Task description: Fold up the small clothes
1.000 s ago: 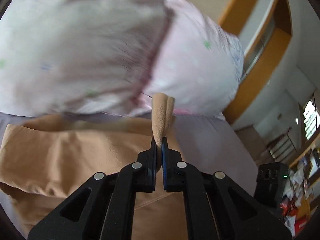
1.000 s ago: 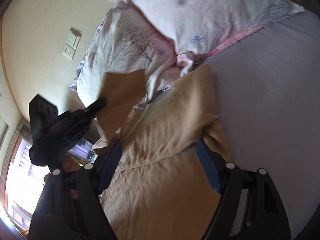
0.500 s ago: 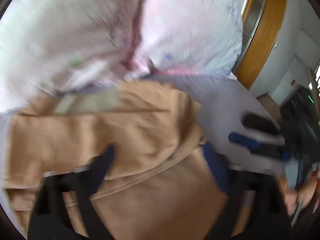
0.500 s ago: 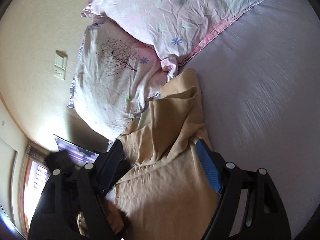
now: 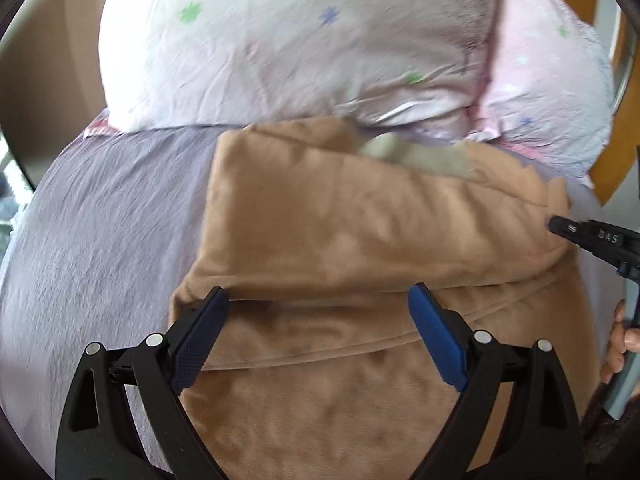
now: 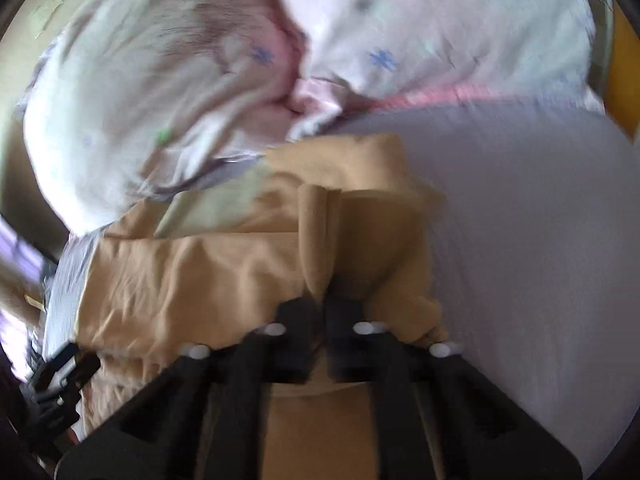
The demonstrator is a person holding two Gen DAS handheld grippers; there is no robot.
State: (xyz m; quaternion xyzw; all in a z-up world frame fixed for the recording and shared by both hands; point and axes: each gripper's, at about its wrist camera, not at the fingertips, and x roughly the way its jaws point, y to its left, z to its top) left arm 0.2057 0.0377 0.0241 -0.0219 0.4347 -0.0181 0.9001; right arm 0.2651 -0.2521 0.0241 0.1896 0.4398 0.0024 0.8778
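Note:
A tan garment (image 5: 360, 240) lies partly folded on the lilac bed sheet (image 5: 100, 220), its top layer turned over below the pillows. My left gripper (image 5: 318, 300) is open and empty, hovering just over the garment's folded edge. My right gripper (image 6: 324, 304) is shut on a pinched ridge of the tan garment (image 6: 316, 240) near its right side. The right gripper's tip also shows in the left wrist view (image 5: 560, 226) at the garment's right edge.
Two pale pink patterned pillows (image 5: 300, 48) lie just beyond the garment and touch its far edge; they also show in the right wrist view (image 6: 180, 80). An orange wooden frame (image 5: 616, 160) stands at the right. Bare sheet (image 6: 520, 220) lies to the right of the garment.
My left gripper has let go of the tan fabric and opened, leaving a fold laid over. My right gripper, open before, has closed on a ridge of the garment.

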